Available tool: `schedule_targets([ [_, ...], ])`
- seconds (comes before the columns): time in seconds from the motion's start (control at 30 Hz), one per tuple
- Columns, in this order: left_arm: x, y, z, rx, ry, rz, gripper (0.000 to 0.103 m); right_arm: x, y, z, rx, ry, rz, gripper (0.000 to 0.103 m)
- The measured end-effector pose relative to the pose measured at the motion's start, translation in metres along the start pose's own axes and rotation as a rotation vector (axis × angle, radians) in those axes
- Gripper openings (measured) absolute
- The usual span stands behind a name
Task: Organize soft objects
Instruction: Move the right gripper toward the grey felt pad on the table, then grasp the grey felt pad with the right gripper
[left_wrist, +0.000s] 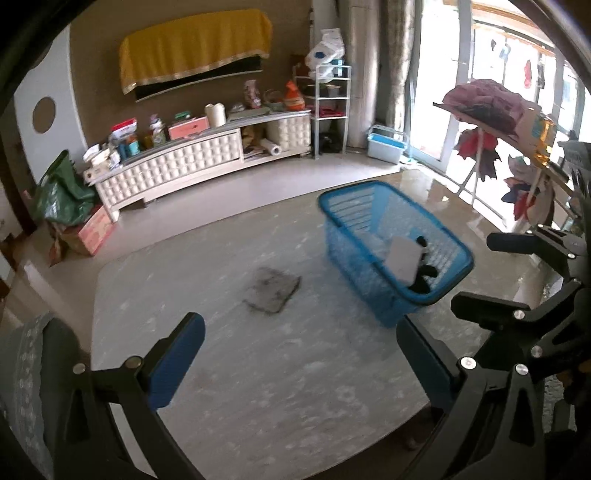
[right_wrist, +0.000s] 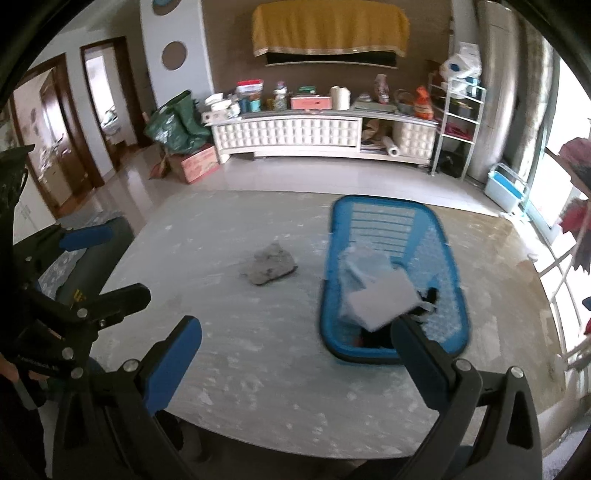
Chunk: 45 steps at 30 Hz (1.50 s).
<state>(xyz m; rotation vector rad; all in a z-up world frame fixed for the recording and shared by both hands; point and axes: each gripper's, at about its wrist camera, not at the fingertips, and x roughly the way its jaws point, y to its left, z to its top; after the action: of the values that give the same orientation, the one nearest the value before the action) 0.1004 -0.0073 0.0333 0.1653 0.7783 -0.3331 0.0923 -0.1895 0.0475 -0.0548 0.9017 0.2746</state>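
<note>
Grey cloth (right_wrist: 269, 268): lying limp and light on the worktop (right_wrist: 258, 369); likely best pinched at a raised fold.
Basket (right_wrist: 456, 325): already holding soft pieces.
Left hand-held gripper (left_wrist: 301, 360): gaping wide, carrying nothing.
Right hand-held gripper (right_wrist: 295, 363): gaping wide, carrying nothing.

Pale grey marbled stone-look counter (right_wrist: 258, 369), smooth, faint sheen. Blue slatted plastic basket (right_wrist: 454, 295) near its right edge, hard and glossy. Grey folded cloth (right_wrist: 269, 268) mid-counter, rough, matt, fuzzy. White folded cloth (right_wrist: 384, 299) in the basket, smooth, matt. Gripper fingers (right_wrist: 173, 369): matt black plastic, blue rubbery pads, shiny metal screws.
</note>
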Motion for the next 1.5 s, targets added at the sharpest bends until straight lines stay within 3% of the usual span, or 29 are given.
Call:
schedule_targets([
  [0.3,0.010,0.059,-0.021,-0.092,0.052,0.066,0.103,0.051,0.041,0.017,-0.089,0.066,0.082,0.103],
  [0.8,0.078,0.126,-0.042,-0.213,0.174,0.102,0.103,0.147,0.072,0.035,-0.205,0.204,0.084,0.103],
  [1.2,0.153,0.166,-0.046,-0.230,0.265,0.090,0.103,0.225,0.077,0.043,-0.157,0.297,0.073,0.103],
  [1.5,0.198,0.180,-0.045,-0.204,0.294,0.062,0.103,0.271,0.064,0.044,-0.093,0.312,0.065,0.103],
])
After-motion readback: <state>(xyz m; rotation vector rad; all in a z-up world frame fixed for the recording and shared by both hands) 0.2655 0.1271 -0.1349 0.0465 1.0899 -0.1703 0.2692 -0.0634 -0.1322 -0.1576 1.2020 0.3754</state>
